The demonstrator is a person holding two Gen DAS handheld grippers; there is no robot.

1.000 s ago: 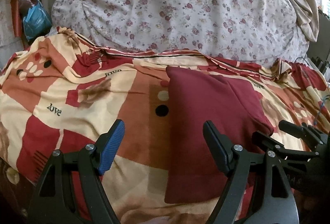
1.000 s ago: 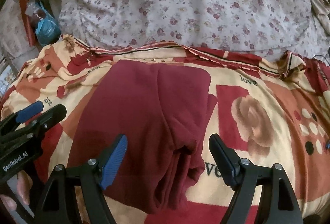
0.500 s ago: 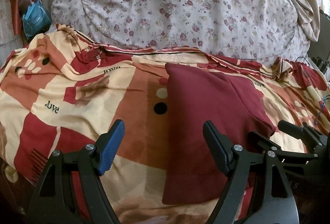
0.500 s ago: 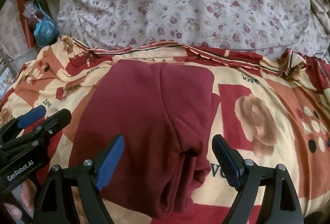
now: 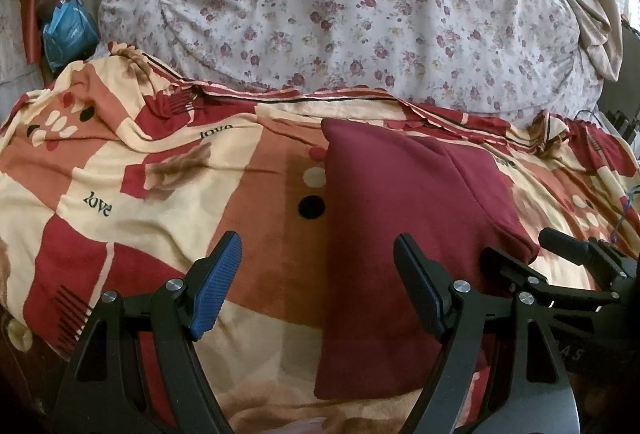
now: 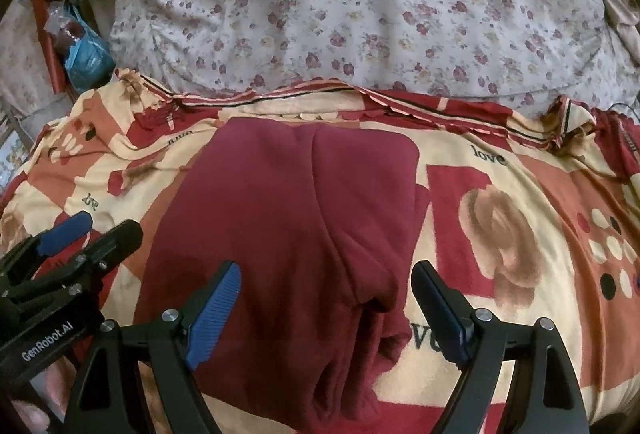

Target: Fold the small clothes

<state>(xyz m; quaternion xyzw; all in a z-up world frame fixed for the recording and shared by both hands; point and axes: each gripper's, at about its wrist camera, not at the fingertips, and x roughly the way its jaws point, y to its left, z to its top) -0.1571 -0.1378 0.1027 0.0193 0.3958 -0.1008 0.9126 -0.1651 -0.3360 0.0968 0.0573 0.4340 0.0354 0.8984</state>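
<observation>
The maroon fleece garment, soft, matte and folded into a long rectangle, lies directly ahead of the right gripper, its long axis running away from the jaws. It rests on a plush patterned blanket, with the floral quilt farther ahead. Both the right gripper and the left gripper hover spread wide and empty, the garment ahead-right of the left one.

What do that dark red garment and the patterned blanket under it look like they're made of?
The dark red garment looks like thick, matte fleece or sweatshirt knit: soft rounded folds, no sheen. The patterned blanket beneath it looks like a plush, short-pile printed fabric, probably synthetic; its surface is slightly fuzzy and drapes in soft ripples. Neither can be confirmed by sight.
</observation>
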